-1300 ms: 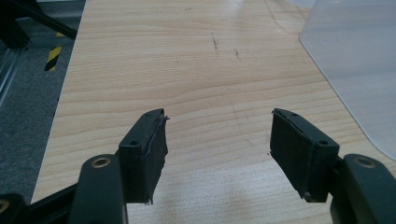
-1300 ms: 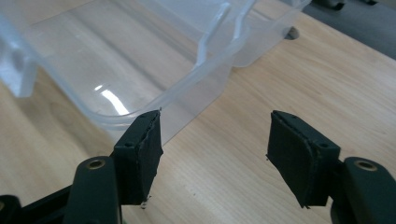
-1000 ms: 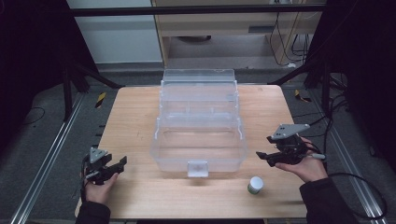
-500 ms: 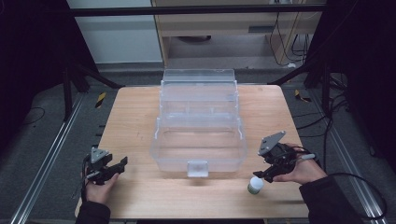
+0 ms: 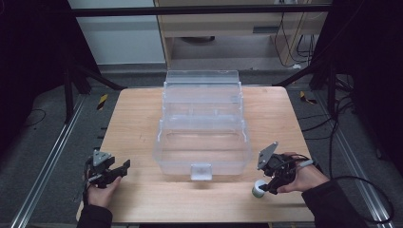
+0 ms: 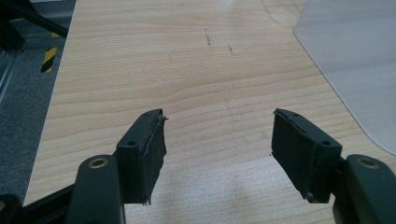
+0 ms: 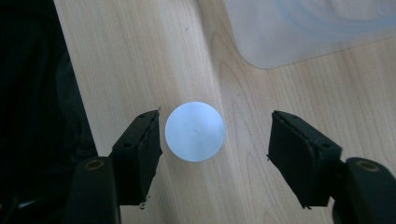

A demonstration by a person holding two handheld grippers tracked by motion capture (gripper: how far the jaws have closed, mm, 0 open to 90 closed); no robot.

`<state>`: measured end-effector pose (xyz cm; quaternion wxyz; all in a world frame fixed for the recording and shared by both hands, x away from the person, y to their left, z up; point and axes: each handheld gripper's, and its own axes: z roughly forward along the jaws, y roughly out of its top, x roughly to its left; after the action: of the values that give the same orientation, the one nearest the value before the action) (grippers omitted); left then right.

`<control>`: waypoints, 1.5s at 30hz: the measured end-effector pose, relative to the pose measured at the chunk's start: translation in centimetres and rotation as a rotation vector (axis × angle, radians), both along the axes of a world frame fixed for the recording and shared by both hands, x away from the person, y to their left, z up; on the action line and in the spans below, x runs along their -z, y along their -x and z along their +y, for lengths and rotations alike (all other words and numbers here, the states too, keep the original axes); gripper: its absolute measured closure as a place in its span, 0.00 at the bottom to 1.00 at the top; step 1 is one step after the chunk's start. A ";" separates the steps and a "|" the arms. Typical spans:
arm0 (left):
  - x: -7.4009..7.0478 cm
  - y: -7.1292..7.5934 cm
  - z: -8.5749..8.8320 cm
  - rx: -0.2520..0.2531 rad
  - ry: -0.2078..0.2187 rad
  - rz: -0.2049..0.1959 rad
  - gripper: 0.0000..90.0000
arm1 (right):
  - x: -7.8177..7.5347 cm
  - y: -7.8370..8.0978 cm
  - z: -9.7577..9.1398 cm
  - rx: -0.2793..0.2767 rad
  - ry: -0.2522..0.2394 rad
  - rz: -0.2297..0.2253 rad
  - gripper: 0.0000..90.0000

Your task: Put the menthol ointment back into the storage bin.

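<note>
The small white-capped jar [image 7: 195,131] stands on the table [image 5: 138,123] near its front edge, just off the clear box's [image 5: 202,126] front right corner, between the jaws of my right gripper [image 7: 215,140], which have just been closing but don't yet press it, while my left gripper [image 6: 217,142] gapes empty.

- One small white-capped jar [image 5: 259,188] on my bench [image 5: 138,118], and it is the same round white cap I see between my right claw's jaws [image 7: 195,131].
- One clear plastic box [image 5: 202,121], its tiers stepping up toward the back.
- Two claws, I count: my left claw [image 5: 114,172] and my right claw [image 5: 268,186].
- Two black jaws on each, so four jaws altogether.
- One bench under it all.
</note>
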<state>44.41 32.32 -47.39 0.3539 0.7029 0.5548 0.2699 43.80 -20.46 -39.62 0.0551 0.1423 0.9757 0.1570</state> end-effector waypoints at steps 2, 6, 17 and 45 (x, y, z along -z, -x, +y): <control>0.0 0.0 0.0 -0.002 0.001 0.001 0.38 | 0.2 0.1 0.1 -0.007 0.011 0.001 0.40; 0.0 0.0 0.0 -0.003 -0.001 -0.002 0.38 | 0.8 0.2 0.3 -0.042 0.045 0.006 0.42; 0.1 0.0 -0.1 -0.001 -0.003 0.005 0.38 | 2.0 0.3 1.0 -0.089 0.106 0.022 0.46; 0.1 -0.1 -0.1 0.001 -0.010 0.009 0.39 | 3.4 -0.6 2.0 -0.077 0.177 0.089 0.56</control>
<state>44.47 32.19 -47.51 0.3482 0.7059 0.5548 0.2694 44.44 -18.42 -43.01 0.0182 0.1061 0.9920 0.0657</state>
